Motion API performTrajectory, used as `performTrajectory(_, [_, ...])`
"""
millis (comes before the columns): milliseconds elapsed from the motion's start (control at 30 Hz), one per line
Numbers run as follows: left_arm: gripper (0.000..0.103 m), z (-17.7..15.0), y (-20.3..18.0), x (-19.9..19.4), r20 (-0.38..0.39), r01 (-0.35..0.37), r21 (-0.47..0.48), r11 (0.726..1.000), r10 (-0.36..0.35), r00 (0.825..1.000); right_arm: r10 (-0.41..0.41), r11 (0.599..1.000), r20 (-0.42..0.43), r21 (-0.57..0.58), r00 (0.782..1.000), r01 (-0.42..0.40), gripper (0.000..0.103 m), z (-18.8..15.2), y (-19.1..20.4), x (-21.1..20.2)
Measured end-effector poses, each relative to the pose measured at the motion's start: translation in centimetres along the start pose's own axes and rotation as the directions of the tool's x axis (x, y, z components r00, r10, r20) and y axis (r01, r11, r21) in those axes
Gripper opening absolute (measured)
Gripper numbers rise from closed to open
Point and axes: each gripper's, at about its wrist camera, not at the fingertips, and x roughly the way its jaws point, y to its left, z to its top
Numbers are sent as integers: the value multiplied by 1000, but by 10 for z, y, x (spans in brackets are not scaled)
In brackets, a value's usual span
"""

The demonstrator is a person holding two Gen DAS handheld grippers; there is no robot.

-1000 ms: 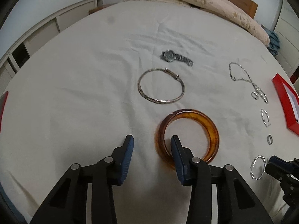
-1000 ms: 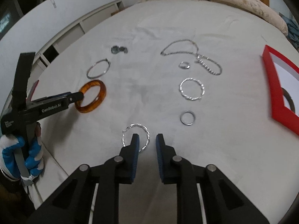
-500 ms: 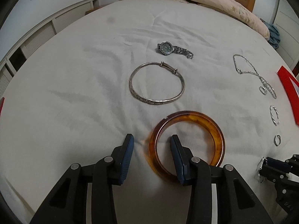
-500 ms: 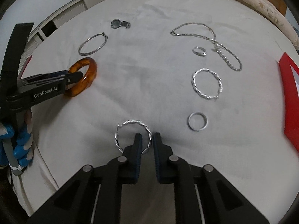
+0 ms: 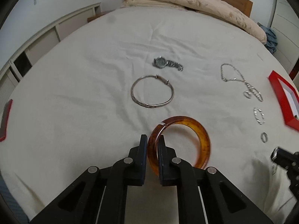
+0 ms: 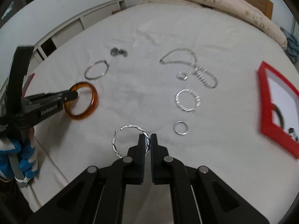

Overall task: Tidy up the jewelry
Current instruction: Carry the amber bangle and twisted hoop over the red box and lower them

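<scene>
The amber bangle [image 5: 179, 141] is pinched by its near rim between the pads of the left gripper [image 5: 152, 145], whose jaws are closing on it, and it tilts up off the white bedsheet [image 5: 74, 112]. The twisted silver hoop [image 6: 130, 140] is clamped at its right side in the right gripper [image 6: 147, 143], jaws drawn nearly together on the wire. Beyond the bangle lies a thin silver bracelet [image 5: 152, 94], and past that a wristwatch [image 5: 167, 64], both apart from it with bare sheet between. Ahead and to the right of the hoop sit a plain small ring [image 6: 180, 128], a second twisted hoop [image 6: 187, 100], a smaller ring [image 6: 181, 75] and a chain necklace [image 6: 188, 65], loosely lined up toward the pillow end. The red box [image 6: 276, 108] lies open at the right edge of the bed, well apart from both grippers. A folded quilt [image 5: 196, 0] lies along the headboard. A gloved hand [image 6: 16, 155] grips the left tool's handle at the bed's near left edge.
</scene>
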Motion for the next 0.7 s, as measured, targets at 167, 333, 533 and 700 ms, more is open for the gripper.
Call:
performTrajectory(167, [10, 2, -10, -36, 42, 1, 21, 1000, -2, 999, -33, 999, 63, 18, 997, 32, 4, -9, -5, -47])
performTrajectory(333, [10, 8, -35, -62, 65, 29, 45, 999, -31, 997, -67, 997, 117, 54, 991, 61, 4, -25, -16, -89])
performTrajectory(533, [10, 8, -84, -87, 73, 88, 100, 991, -96, 993, -115, 989, 175, 116, 978, 95, 4, -39, -44, -130])
performTrajectory(700, [10, 15, -131, -92, 61, 145, 146, 979, -155, 986, -156, 977, 201, 177, 967, 121, 4, -49, -80, -155])
